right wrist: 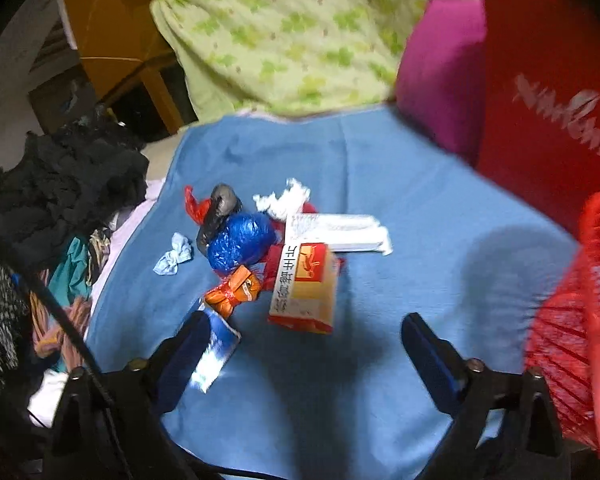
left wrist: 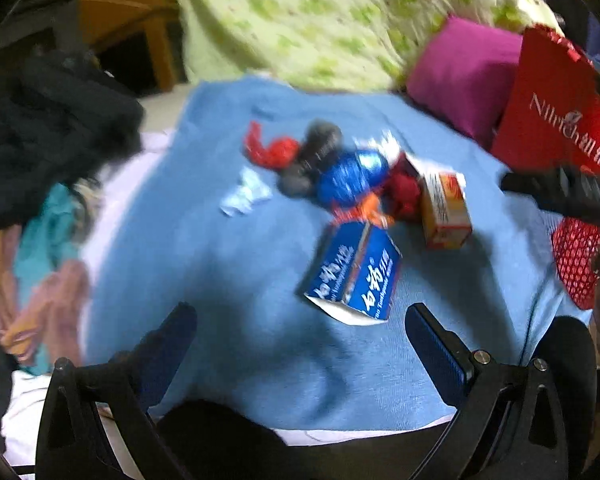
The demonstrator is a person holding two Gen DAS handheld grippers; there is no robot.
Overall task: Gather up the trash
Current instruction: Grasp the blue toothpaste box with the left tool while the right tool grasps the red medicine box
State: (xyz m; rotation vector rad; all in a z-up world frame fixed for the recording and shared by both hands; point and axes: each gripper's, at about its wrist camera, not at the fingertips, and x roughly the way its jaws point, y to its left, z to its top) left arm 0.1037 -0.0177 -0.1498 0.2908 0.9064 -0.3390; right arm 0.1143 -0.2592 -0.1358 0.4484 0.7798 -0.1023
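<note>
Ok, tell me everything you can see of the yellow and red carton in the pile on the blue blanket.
The yellow and red cardboard carton is a small rectangular box with dark printed characters on a white side panel. It lies tilted at the near edge of the trash pile on the blue blanket, leaning against red crumpled wrapping, with a white flat packet just behind. Neither gripper touches it.

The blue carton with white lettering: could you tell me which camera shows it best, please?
The left wrist view: the blue carton lies whole on the blue cloth, lettering visible. In the right wrist view only one blurred end shows, partly hidden behind a finger.
</note>
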